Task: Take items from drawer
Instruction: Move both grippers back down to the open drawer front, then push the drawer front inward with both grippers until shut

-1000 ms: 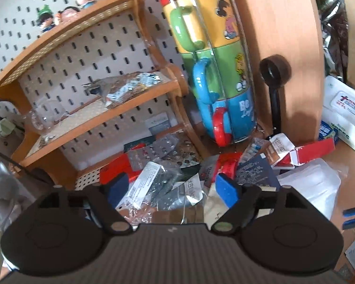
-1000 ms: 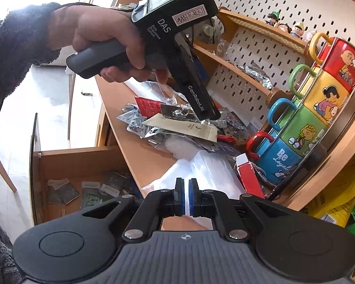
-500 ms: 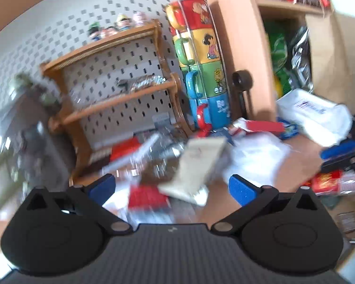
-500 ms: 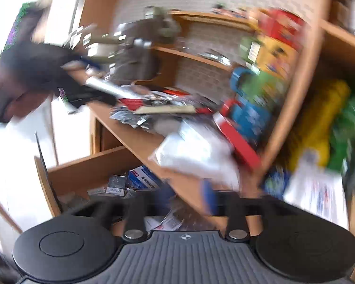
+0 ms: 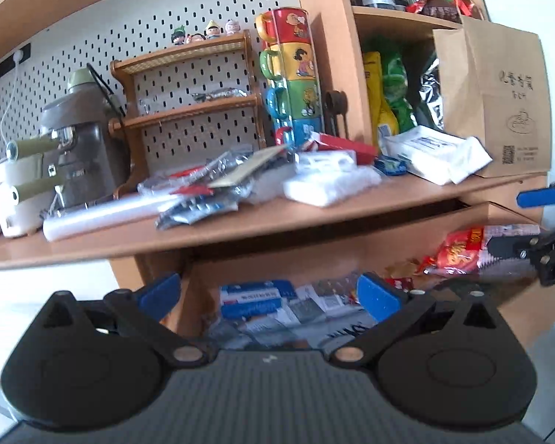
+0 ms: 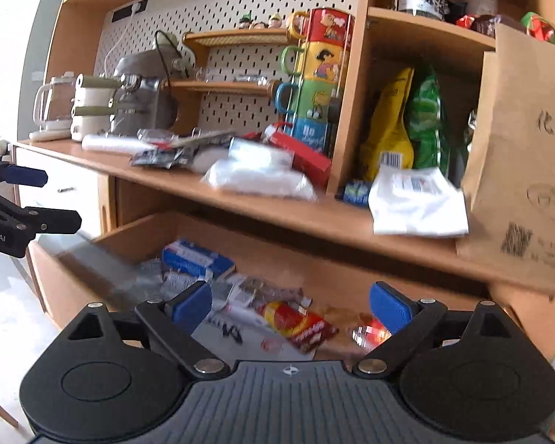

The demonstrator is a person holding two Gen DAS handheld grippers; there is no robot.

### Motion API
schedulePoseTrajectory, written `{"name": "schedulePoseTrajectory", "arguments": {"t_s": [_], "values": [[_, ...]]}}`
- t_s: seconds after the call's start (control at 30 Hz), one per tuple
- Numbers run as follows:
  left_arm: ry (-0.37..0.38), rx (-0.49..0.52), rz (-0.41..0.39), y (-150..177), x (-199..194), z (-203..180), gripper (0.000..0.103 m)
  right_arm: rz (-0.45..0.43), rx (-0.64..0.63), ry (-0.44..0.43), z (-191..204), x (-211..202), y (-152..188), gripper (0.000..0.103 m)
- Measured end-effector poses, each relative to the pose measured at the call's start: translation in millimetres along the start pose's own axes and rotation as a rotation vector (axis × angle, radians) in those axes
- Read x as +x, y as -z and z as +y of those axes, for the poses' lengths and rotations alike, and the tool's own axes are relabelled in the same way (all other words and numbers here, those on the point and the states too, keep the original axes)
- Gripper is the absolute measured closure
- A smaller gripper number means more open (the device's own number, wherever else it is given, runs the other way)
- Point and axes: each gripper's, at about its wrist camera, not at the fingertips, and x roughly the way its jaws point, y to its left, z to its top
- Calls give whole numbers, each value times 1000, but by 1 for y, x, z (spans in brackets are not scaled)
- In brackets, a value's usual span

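Observation:
The wooden drawer (image 6: 74, 277) stands pulled out under the counter and holds several packets. A blue-and-white box (image 6: 196, 259) lies at its back and shows in the left wrist view (image 5: 251, 296). A red snack packet (image 6: 299, 323) lies near the front and also shows at the right in the left wrist view (image 5: 462, 251). My left gripper (image 5: 268, 294) is open and empty, in front of and above the drawer. My right gripper (image 6: 290, 305) is open and empty above the red packet. Each gripper's tip shows at the edge of the other's view.
The counter (image 5: 240, 225) above the drawer carries a pile of foil and plastic packets (image 5: 218, 185), a white pack (image 5: 436, 155) and a red box (image 5: 344, 144). Stacked mugs (image 5: 292, 74), a coffee machine (image 5: 81, 140) and a paper bag (image 5: 507, 103) stand behind.
Both grippers pulled back from the counter and dropped to the open drawer. The right gripper went from shut to open. The left gripper stayed open.

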Motion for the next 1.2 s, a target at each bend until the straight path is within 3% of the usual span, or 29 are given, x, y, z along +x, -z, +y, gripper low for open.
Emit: {"name": "schedulePoseTrajectory", "arguments": {"t_s": [0.13, 0.23, 0.6, 1.2], "values": [[14, -38, 18, 21, -5, -15, 0, -17, 29, 78, 8, -6, 24, 0], [32, -64, 45, 33, -2, -24, 0, -7, 59, 136, 10, -8, 34, 0], [-20, -103, 66, 58, 12, -38, 0, 7, 186, 236, -3, -7, 66, 0], [-36, -102, 57, 57, 39, -55, 0, -18, 249, 241, -17, 12, 72, 0]]}}
